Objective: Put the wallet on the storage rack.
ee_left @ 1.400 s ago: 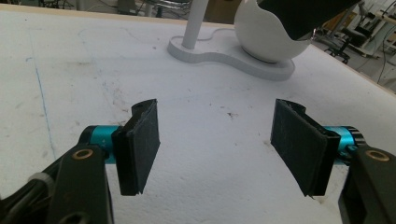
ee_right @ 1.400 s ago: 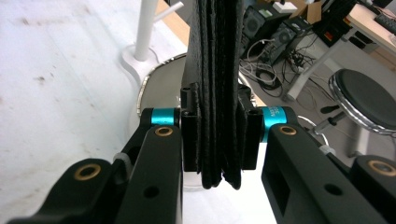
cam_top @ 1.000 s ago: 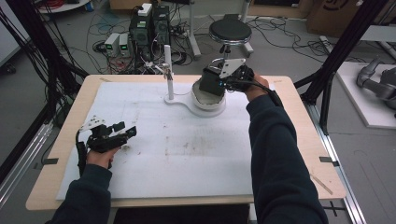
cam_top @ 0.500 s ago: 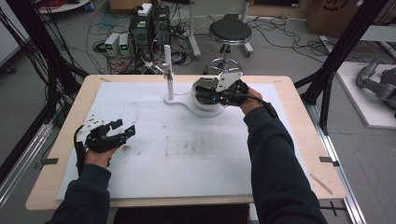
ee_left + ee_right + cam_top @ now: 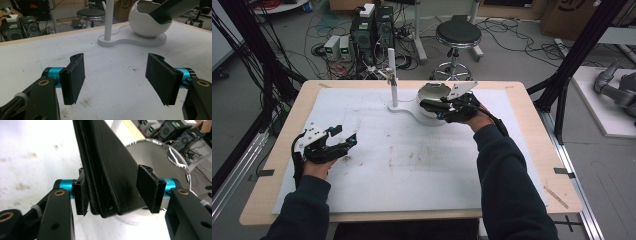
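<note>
— Where was the wallet (image 5: 107, 167)?
— Between the right tongs (image 5: 113, 192) over the bowl (image 5: 432, 95) by the bench's far edge; their grip looked loosened.
— And the left tongs (image 5: 117, 75)?
— Wide apart, empty, near the left edge. I'd guess dropping it in came next.

– How is the left gripper (image 5: 343, 136) held?

– It is seen at the left of the high view, gripped by the left hand (image 5: 319, 162), its jaws spread wide with nothing between them; the forearm enters from the bottom left.

– And the right gripper (image 5: 432, 106)?

– It is held at upper centre by the right hand (image 5: 467, 114), the arm stretched up from bottom right. A folded black item (image 5: 105, 165) is seen between its jaws; full closure cannot be judged.
</note>
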Tool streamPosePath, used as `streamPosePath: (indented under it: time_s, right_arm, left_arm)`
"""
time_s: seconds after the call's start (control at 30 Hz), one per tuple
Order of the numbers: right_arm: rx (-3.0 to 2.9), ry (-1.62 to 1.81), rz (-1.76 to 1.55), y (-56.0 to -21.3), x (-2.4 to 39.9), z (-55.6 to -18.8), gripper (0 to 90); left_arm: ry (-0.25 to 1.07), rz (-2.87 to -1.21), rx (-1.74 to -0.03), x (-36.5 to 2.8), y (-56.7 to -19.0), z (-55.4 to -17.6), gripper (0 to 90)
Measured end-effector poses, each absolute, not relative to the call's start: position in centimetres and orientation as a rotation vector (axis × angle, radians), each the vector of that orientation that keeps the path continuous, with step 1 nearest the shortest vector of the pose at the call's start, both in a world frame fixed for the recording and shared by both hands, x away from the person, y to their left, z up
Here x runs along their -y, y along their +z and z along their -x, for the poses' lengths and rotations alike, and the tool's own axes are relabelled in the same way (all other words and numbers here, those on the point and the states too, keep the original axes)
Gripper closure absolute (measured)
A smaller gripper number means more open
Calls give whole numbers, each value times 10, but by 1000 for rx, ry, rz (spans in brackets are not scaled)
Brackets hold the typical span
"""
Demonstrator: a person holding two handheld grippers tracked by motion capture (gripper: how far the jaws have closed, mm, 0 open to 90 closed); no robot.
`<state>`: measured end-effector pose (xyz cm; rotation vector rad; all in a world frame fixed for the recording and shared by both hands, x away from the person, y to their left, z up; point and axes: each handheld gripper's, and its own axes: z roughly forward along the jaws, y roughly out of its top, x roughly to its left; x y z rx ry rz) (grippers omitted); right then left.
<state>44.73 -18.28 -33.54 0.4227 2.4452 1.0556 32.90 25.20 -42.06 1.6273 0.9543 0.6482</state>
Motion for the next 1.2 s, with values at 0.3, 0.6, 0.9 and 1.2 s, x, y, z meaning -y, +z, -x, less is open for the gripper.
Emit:
streamPosePath:
  time_s: [0.3,0.6,0.9,1.2]
  right_arm:
    - [-2470,1181,-421,-327,188,-442,616]
    - [-2515,1078,-285,-334,178,-440,704]
    - [-2521,1058,-369,-337,173,-440,554]
    - [-2456,1121,-461,-325,186,-434,391]
  left_arm:
    - [619,-1633,-966,-251,-421,-330,320]
    - [609,-1632,-974,-251,-421,-329,324]
    - [601,-1631,-981,-251,-422,-330,324]
    - [595,-1631,-988,-252,-422,-330,322]
